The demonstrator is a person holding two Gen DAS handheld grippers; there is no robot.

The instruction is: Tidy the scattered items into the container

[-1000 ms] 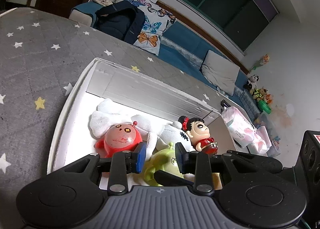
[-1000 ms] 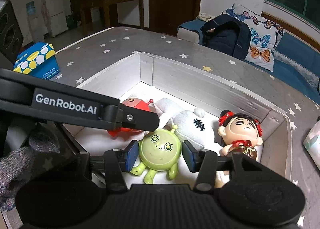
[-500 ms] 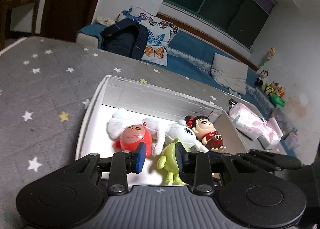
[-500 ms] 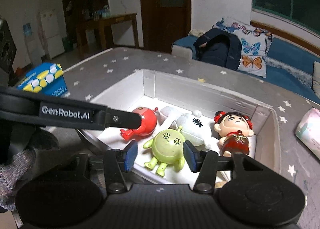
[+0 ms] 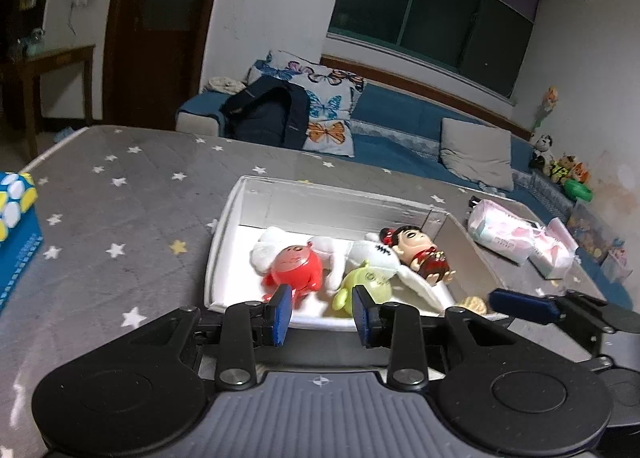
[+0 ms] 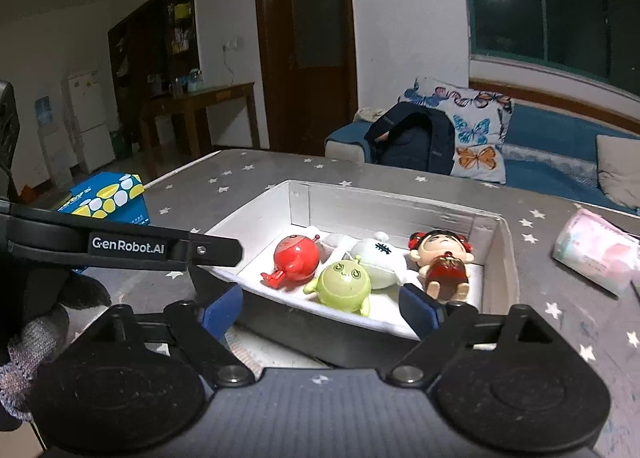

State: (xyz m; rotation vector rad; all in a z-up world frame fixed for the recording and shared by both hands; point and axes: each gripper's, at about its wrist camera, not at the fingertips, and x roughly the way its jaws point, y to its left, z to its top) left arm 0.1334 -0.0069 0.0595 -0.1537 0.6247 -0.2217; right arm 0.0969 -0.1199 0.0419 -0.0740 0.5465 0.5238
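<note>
Looking along the left tool [image 5: 320, 310], a grey quilted surface [image 5: 120, 186] printed with white and yellow stars spreads under a white cardboard box [image 5: 224, 234]. Behind it runs a blue sofa [image 5: 400, 130] with butterfly-print cushions [image 5: 324, 98], a dark backpack [image 5: 272, 114] and a dark window [image 5: 432, 22]. Inside the box lie a glossy red round toy [image 5: 298, 266], a yellow-green round toy [image 5: 370, 282], a soft white plush [image 5: 372, 252] and a hard-shelled doll in red [image 5: 420, 254]. The left tool's blue-padded jaws stand apart, holding nothing, just short of the box's near wall. Pink tissue packs [image 5: 520, 238] rest beyond the box to the right.

From the right wrist, the same box [image 6: 500, 258] sits on the starred cover, its four toys lying close together. The right tool [image 6: 320, 304] is spread wide and empty, near the front rim. A blue, yellow-spotted carton [image 6: 108, 198] lies to the left; a wooden door [image 6: 308, 38], side table [image 6: 200, 98] and white fridge [image 6: 86, 118] line the walls.
</note>
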